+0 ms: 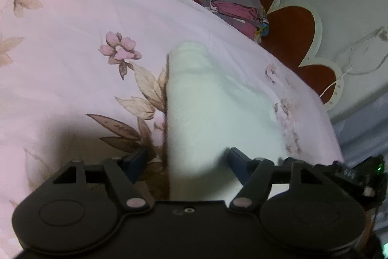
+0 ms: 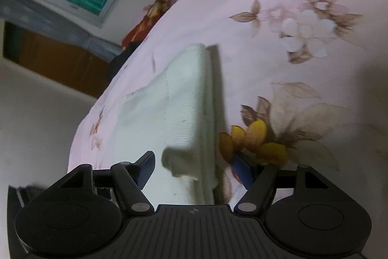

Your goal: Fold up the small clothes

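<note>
Bed: a pale pink sheet (image 1: 72,16) printed with flowers and leaves is spread across it.
White garment: a folded white garment (image 1: 194,108) is laid flat on the sheet, reaching toward 12 o'clock from both grippers.
Left gripper (image 1: 188,162): its jaws are spread, with the garment's near end seen between them, not pinched.
Right gripper (image 2: 194,168): its jaws are spread over the garment's near corner (image 2: 179,162), which is not pressed.
Folded pile: a stack of grey and pink clothes (image 1: 232,1) is seen at 1 o'clock, well apart from the garment.
</note>
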The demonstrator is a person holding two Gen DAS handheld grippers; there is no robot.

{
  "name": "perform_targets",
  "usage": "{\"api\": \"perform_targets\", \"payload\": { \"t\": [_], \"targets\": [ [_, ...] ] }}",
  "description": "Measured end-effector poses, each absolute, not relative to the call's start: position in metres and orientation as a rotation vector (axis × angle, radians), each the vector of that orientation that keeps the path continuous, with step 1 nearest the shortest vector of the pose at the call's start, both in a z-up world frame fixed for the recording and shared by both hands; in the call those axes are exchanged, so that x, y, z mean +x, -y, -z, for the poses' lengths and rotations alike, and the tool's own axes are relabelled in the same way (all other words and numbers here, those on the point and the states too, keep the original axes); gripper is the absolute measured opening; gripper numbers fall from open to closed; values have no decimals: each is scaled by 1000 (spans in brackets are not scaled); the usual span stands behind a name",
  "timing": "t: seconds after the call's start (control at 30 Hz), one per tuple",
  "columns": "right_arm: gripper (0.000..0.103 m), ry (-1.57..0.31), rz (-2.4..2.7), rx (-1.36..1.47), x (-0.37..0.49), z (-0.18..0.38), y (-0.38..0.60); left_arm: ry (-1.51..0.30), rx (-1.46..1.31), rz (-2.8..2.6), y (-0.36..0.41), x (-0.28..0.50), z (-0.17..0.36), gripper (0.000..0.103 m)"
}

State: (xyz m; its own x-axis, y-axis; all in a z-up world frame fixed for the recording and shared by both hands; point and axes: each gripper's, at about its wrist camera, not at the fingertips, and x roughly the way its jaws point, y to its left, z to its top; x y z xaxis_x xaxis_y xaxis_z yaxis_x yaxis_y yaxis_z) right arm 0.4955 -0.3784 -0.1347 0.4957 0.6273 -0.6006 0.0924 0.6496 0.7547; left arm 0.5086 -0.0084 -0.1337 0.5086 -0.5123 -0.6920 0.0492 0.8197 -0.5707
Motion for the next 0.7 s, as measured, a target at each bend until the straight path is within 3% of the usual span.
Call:
{"api": "perform_targets", "payload": {
  "t": [0.07,0.13,0.17,0.33,0.43,0.5,0.7],
  "targets": [
    [71,-1024,-398,817,501,135,375,-992,-535,358,11,513,135,64],
    [60,-1043,-423,785,510,136,365,-993,-532,344,13,516,135,62],
    [49,-1051,-404,741,516,135,360,-994,-527,332,15,516,134,61],
    [49,-1051,-378,622,518,127,339,-998,-501,321,27,520,134,56],
    [49,-1044,-371,592,522,126,328,-980,-451,298,36,521,130,42],
    [36,-1030,-365,551,517,126,320,-964,-391,286,43,518,122,35],
    [30,-926,-310,387,491,99,288,-899,-228,319,55,502,94,31]
  ]
}}
